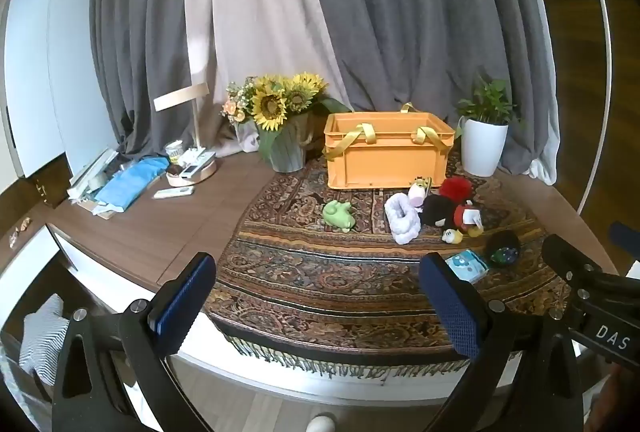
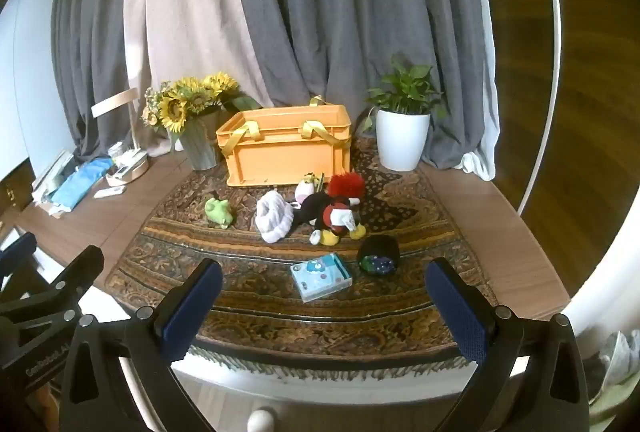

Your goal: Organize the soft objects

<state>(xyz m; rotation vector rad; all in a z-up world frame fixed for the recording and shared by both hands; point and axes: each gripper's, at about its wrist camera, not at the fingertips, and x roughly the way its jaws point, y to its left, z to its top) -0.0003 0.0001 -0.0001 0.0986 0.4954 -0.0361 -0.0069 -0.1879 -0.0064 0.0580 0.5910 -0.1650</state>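
We hold the left gripper (image 1: 316,274) and the right gripper (image 2: 324,282) side by side at the near edge of the surface (image 1: 160,228), both tilted down toward it. Each has its jaws spread wide, with nothing between the blue pads.

The soft things lie on a patterned rug (image 2: 248,296) in front of an orange crate (image 2: 288,148) with yellow straps, and all of them are outside the crate. A green frog toy (image 2: 219,212) sits alone to the left. Right of it a white fluffy piece (image 2: 274,218) touches a black, red and yellow plush (image 2: 334,216), and a small pale pink toy (image 2: 306,188) stands just behind them, near the crate's front wall. Nearer to us lie a light blue packet (image 2: 322,276) and, just beside it on the right, a dark rounded pouch (image 2: 378,255).

Sunflowers (image 2: 188,102) in a vase stand left of the crate, a potted plant (image 2: 404,112) to its right, with curtains (image 2: 320,12) behind. The left end of the surface carries a lamp (image 1: 188,104) and loose clutter.
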